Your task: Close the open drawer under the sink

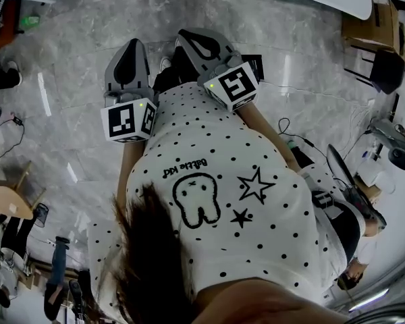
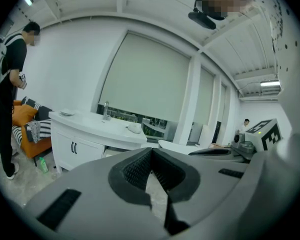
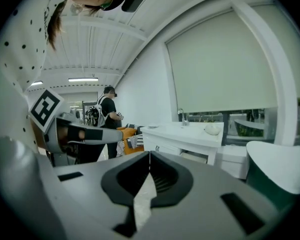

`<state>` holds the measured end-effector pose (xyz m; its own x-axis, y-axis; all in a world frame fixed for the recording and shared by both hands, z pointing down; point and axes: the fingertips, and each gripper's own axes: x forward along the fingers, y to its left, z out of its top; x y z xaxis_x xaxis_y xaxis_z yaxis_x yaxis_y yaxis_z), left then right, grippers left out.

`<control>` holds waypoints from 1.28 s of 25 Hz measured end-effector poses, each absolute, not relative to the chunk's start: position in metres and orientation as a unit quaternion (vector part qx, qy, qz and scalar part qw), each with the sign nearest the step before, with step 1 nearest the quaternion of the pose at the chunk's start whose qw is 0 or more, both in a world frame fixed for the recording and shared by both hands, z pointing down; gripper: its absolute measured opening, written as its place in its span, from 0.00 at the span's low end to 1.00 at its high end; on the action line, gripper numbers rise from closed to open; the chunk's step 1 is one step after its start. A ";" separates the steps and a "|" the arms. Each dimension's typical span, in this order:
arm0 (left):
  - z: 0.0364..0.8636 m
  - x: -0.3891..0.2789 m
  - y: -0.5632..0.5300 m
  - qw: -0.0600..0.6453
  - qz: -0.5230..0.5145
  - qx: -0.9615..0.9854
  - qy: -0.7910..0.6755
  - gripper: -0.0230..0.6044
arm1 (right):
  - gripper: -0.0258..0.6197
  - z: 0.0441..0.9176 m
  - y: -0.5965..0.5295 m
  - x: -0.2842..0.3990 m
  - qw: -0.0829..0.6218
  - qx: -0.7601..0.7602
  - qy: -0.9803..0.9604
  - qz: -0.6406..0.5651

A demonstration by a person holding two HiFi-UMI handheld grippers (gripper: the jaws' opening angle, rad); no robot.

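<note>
A person in a white dotted shirt point(image 1: 216, 201) stands on a grey marble floor point(image 1: 67, 66) and holds both grippers out ahead, well short of the white vanity point(image 2: 85, 126) across the room. The left gripper point(image 2: 151, 153) has its jaws pressed together with nothing between them. The right gripper point(image 3: 150, 156) is the same, tips meeting and empty.

The drawer point(image 3: 196, 157) appears as a greyish gap just under the countertop, right of the two cabinet doors point(image 2: 73, 147) and below the faucet point(image 2: 106, 110). It looks pulled out, though it is too small in both gripper views to judge how far. Neither gripper is near it, so the closing push has not begun.

Several things could go wrong from here. A black cable point(image 1: 287, 132) trails on the floor to the person's right and could catch a foot on the way over. A rounded white fixture point(image 3: 282, 166) sits near on the right, between the grippers and the vanity, and a gripper swung wide could clip it. A second person point(image 2: 10, 84) stands by an orange seat point(image 2: 25, 116) at the vanity's far left and could step into the path. At the drawer itself, a push from closed jaw tips placed off-centre would likely skew the front and jam it. A push aimed too high could strike the counter's edge instead.
</note>
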<state>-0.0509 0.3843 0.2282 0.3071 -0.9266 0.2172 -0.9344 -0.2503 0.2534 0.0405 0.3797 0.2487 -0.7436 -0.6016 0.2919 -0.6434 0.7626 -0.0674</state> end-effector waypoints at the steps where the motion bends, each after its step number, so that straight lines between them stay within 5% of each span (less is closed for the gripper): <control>1: 0.227 -0.047 0.380 0.167 0.013 0.791 -0.588 0.05 | 0.06 0.248 0.374 0.043 0.127 0.334 -0.930 0.085; 32: 0.231 -0.021 0.268 0.166 -0.009 0.780 -0.603 0.05 | 0.06 0.254 0.249 0.075 0.110 0.327 -0.934 0.090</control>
